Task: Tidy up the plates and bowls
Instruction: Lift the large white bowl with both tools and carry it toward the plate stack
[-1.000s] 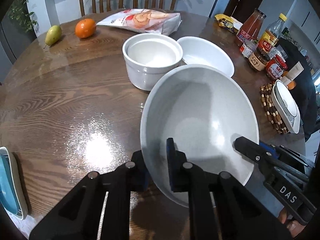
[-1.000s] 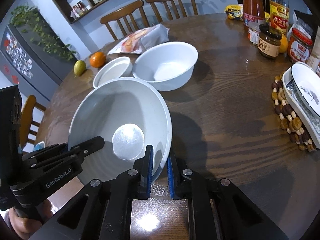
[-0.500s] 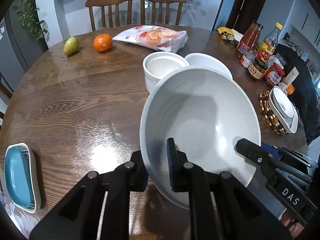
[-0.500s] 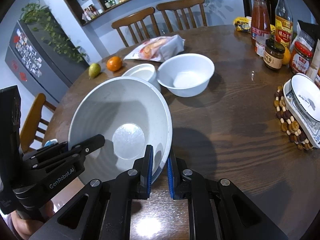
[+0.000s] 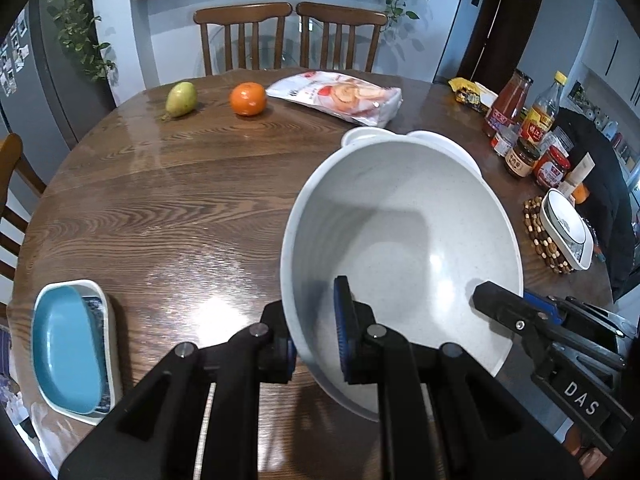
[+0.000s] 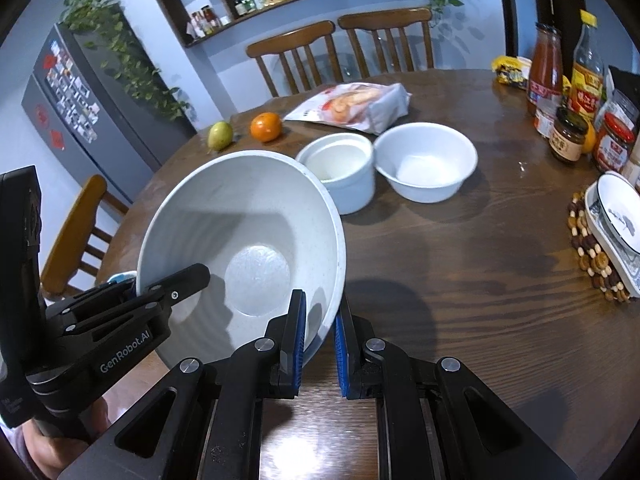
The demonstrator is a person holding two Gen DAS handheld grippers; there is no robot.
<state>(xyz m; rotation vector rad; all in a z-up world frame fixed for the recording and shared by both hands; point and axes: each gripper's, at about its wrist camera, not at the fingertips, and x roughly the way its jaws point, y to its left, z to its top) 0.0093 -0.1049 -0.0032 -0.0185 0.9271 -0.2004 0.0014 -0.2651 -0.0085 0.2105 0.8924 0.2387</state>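
The big bowl [image 5: 400, 232] has risen off the table [image 5: 160, 208] since a second ago, tilted. Left tongs [image 5: 316, 332] and right tongs [image 6: 320, 320] each clamp its near rim. Just beyond stand a crock [image 6: 340, 172] and small bowl [image 6: 426, 164]; farther, an orange [image 5: 248, 98].

big bowl [image 6: 240, 240] above table [image 6: 460, 280] front | pot [image 6: 340, 172] left of, beside small bowl [image 6: 426, 166] | pear [image 6: 220, 134] left of orange [image 6: 265, 126], behind them | jars [image 6: 566, 138] at right
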